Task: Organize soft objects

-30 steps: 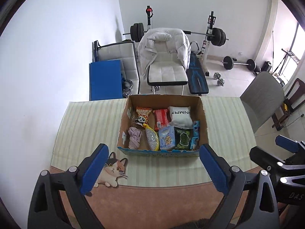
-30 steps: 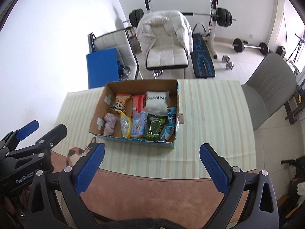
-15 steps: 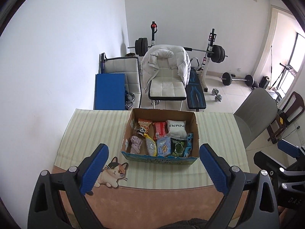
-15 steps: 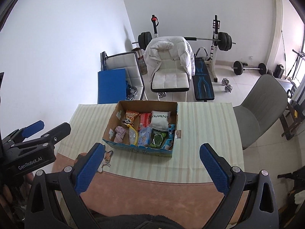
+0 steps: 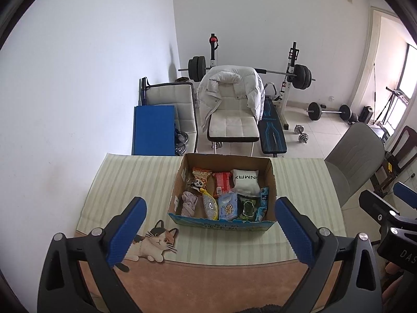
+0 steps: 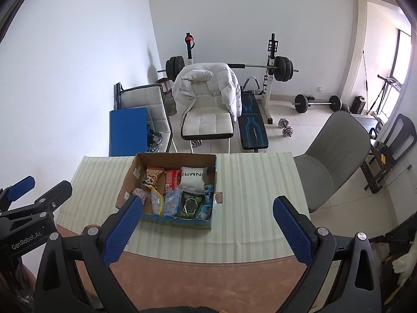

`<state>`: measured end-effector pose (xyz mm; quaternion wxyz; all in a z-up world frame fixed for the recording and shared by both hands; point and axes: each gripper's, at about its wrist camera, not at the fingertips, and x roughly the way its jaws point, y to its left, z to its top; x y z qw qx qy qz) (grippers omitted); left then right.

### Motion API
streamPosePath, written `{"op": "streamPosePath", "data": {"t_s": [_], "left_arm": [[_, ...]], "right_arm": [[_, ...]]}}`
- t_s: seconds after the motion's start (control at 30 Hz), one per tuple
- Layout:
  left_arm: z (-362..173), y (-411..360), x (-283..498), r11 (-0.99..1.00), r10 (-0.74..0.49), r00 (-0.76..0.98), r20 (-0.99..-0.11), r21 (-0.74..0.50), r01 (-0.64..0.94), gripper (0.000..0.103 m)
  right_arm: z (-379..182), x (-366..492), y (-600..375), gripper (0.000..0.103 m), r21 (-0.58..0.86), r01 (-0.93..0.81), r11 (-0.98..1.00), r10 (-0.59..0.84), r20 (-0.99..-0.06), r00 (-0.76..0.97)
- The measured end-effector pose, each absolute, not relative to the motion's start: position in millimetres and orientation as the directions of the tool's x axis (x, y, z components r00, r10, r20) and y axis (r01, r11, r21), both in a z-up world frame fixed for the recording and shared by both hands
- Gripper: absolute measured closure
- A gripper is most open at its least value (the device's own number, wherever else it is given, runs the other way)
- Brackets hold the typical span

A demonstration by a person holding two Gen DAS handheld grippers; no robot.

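An open cardboard box (image 5: 271, 174) stands on the striped tablecloth and also shows in the right wrist view (image 6: 212, 172). It holds several soft items: a white pillow pack (image 5: 245, 181), a pink cloth (image 5: 189, 203), an orange snack bag (image 5: 201, 175), a red pack (image 5: 222, 182), a green packet (image 5: 246, 206), a light blue wipes pack (image 5: 228, 206). My left gripper (image 5: 209, 232) is open and empty, held high in front of the box. My right gripper (image 6: 207, 230) is open and empty, also high and back from the box.
A cat-shaped picture (image 5: 153, 242) lies on the table left of the box. A grey chair (image 6: 336, 154) stands right of the table. Behind the table are a white chair with a jacket (image 5: 230, 109), a blue mat (image 5: 153, 133) and a weight bench (image 5: 272, 135).
Both grippers have risen and pulled back from the table; the box looks smaller and farther, more of the room shows. Both stay open and empty.
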<state>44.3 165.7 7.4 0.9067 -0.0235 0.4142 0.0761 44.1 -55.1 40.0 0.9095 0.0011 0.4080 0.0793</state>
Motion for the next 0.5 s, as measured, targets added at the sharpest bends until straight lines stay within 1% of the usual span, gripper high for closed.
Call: {"op": "streamPosePath", "data": {"t_s": [0.5], "left_arm": [[5.0, 162.4, 45.6, 0.989, 0.115, 0.638, -0.761, 0.025, -0.149, 0.002]], "right_arm": [[34.5, 44.8, -52.0, 0.001, 0.054, -0.145, 0.988, 0.137, -0.748, 0.65]]}}
